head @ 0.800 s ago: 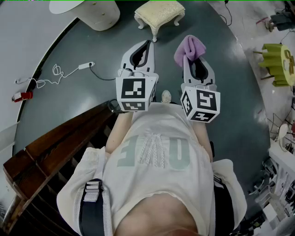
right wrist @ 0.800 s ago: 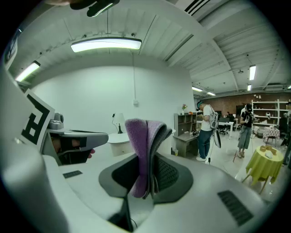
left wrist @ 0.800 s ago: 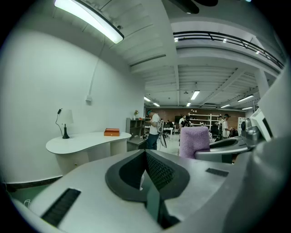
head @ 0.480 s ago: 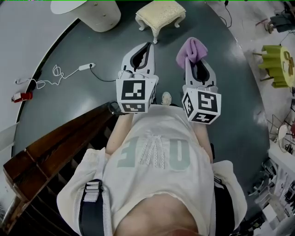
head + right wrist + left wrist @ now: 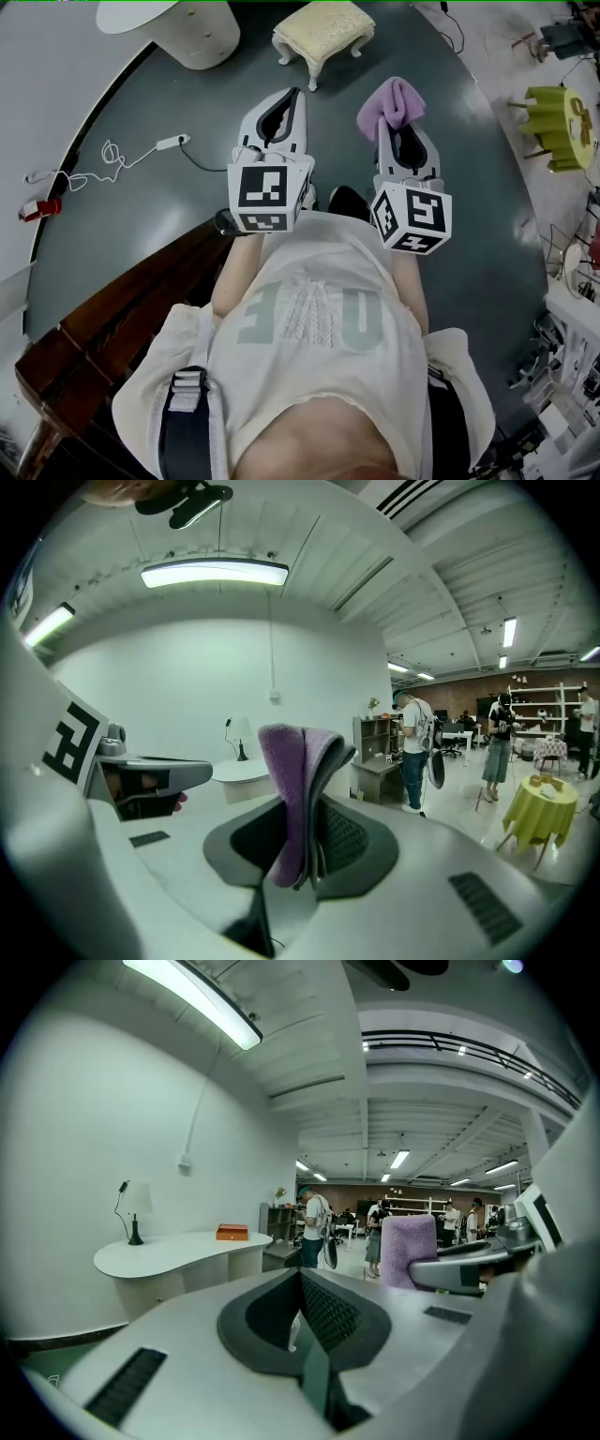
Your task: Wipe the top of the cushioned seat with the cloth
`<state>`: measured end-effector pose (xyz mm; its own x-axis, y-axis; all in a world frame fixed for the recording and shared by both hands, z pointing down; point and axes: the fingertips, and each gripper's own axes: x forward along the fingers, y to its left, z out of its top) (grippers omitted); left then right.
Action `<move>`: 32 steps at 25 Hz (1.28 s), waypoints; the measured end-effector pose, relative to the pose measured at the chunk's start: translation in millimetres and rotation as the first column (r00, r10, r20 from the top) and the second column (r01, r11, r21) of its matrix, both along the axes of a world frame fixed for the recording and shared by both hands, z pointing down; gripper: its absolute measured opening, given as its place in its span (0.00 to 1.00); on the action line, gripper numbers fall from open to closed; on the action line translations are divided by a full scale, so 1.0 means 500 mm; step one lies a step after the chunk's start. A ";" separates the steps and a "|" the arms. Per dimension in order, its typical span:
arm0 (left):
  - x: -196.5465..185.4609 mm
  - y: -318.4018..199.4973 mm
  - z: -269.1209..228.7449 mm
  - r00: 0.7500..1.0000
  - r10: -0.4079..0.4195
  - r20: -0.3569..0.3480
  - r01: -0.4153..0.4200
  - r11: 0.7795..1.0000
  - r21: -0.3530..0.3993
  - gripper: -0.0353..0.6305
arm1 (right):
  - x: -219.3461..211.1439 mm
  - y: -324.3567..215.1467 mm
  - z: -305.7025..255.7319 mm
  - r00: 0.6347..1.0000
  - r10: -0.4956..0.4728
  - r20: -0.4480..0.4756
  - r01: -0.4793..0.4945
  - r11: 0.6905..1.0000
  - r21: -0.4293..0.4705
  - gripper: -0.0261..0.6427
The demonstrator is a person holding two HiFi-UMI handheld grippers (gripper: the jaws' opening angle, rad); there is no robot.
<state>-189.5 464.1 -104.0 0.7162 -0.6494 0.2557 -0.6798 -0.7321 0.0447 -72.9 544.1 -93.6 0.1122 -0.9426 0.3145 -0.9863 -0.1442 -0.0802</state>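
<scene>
The right fingers pinch the cloth; the left fingers are closed, empty. One step, yet the seat stays far.

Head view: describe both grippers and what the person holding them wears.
The left gripper and right gripper match: pale grey wedge-shaped shells tapering to two jaws with black textured pads. Each carries a white cube printed with black square markers. The person wears a loose cream short-sleeved shirt with faded green lettering and a dark strap with a grey buckle.
</scene>
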 end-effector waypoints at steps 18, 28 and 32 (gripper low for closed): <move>0.129 -0.222 0.054 1.000 -0.029 -0.007 0.029 1.000 -0.012 0.06 | 0.157 -0.195 0.033 0.998 0.005 -0.064 -0.004 1.000 0.016 0.17; 0.323 -0.476 0.039 0.989 -0.149 -0.027 0.148 0.989 -0.012 0.06 | 0.361 -0.471 0.032 0.989 -0.139 -0.047 0.138 0.990 -0.010 0.17; 0.379 -0.556 0.043 0.981 -0.191 -0.023 0.190 0.981 -0.033 0.06 | 0.407 -0.566 0.030 0.979 -0.201 -0.031 0.201 0.979 -0.024 0.17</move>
